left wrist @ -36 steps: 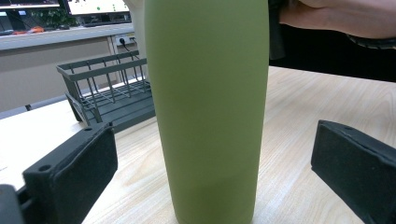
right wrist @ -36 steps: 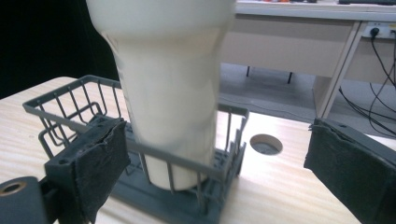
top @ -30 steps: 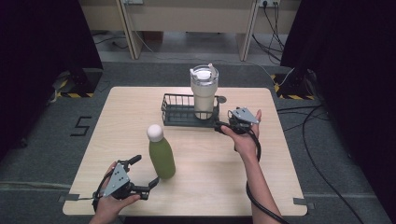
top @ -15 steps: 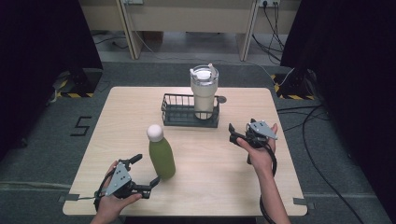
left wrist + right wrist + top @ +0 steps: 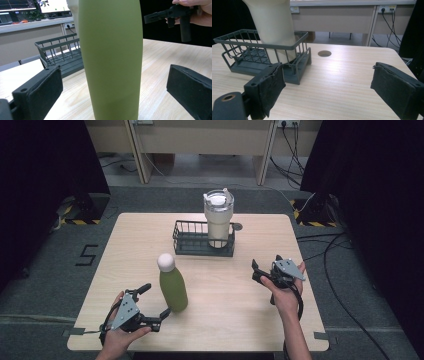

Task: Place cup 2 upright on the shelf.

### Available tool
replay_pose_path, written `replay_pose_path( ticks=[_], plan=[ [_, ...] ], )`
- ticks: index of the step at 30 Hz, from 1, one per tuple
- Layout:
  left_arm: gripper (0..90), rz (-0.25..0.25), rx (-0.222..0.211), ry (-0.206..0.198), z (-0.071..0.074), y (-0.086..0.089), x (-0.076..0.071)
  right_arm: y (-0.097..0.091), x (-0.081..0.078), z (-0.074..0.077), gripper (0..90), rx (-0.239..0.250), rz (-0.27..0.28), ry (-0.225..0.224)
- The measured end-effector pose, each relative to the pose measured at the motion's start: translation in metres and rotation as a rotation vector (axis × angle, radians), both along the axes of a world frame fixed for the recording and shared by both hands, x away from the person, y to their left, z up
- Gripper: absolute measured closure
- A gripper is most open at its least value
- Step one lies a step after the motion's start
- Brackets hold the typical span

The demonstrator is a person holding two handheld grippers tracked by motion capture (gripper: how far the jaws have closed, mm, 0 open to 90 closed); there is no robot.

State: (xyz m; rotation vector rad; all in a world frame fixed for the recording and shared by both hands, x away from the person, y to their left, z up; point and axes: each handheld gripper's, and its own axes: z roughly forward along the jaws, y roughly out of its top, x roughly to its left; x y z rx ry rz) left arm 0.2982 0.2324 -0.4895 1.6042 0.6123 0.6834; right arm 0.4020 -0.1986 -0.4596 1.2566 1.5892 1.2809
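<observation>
High view: green bottle [image 5: 173,286] with a white cap stands upright on the counter [image 5: 235,320], near its front left. The left gripper [image 5: 152,306] sits low just beside it, fingers spread to either side of the bottle's base, not yet closed. The right gripper [image 5: 256,271] hangs over the counter's right side, well apart from everything, holding nothing. A cream tumbler [image 5: 218,220] stands in the right end of a dark wire basket [image 5: 187,240] at the counter's rear. A "5" is marked on the floor [image 5: 87,255] to the left; no other writing legible. Left gripper view: the bottle [image 5: 111,57] rises between the two padded fingers [image 5: 40,91], clear gaps on both sides; its surface is plain, no label or brand visible. Right gripper view: fingers [image 5: 393,86] wide apart over bare counter, basket [image 5: 262,53] and tumbler [image 5: 274,27] ahead. Judgement: the step in hand looks like the grasp of the bottle, likely bound for the basket's free left half. The next move calls for closing squarely on the body, low enough not to tip it.
</observation>
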Motion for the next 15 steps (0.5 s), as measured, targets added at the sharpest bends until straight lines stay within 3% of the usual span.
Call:
replay_pose_path(
  ticks=[15],
  plan=[
    [0.0,-0.005,-0.006,0.003,0.009,-0.007,0.009,-0.011,-0.013,-0.004,12.0,-0.001,-0.021,0.011]
  ],
)
